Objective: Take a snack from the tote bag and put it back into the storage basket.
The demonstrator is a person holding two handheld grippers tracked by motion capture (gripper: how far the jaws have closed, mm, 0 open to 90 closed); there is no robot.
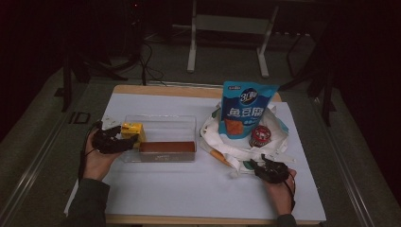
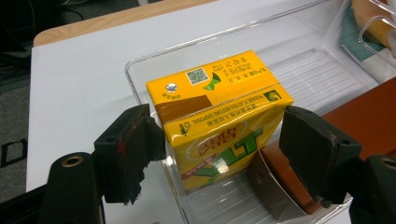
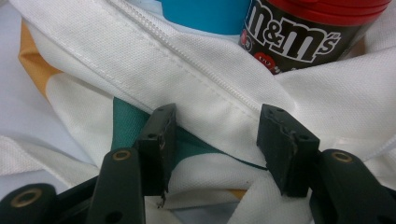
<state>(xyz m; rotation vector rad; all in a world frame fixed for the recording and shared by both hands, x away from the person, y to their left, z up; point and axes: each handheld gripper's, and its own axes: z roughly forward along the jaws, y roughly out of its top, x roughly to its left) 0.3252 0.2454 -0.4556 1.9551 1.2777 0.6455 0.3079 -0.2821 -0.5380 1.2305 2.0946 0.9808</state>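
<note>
Both jaws open: carton (image 2: 219,126), bag (image 3: 196,79).

Wooden table (image 1: 142,89), top covered by a white sheet (image 1: 189,189). Directly on the sheet: clear plastic bin (image 1: 163,124) at left-centre; white cloth tote bag (image 1: 227,142) at right, slumped open, straps trailing toward the near edge. Bin and bag lie near each other, not touching.
</note>
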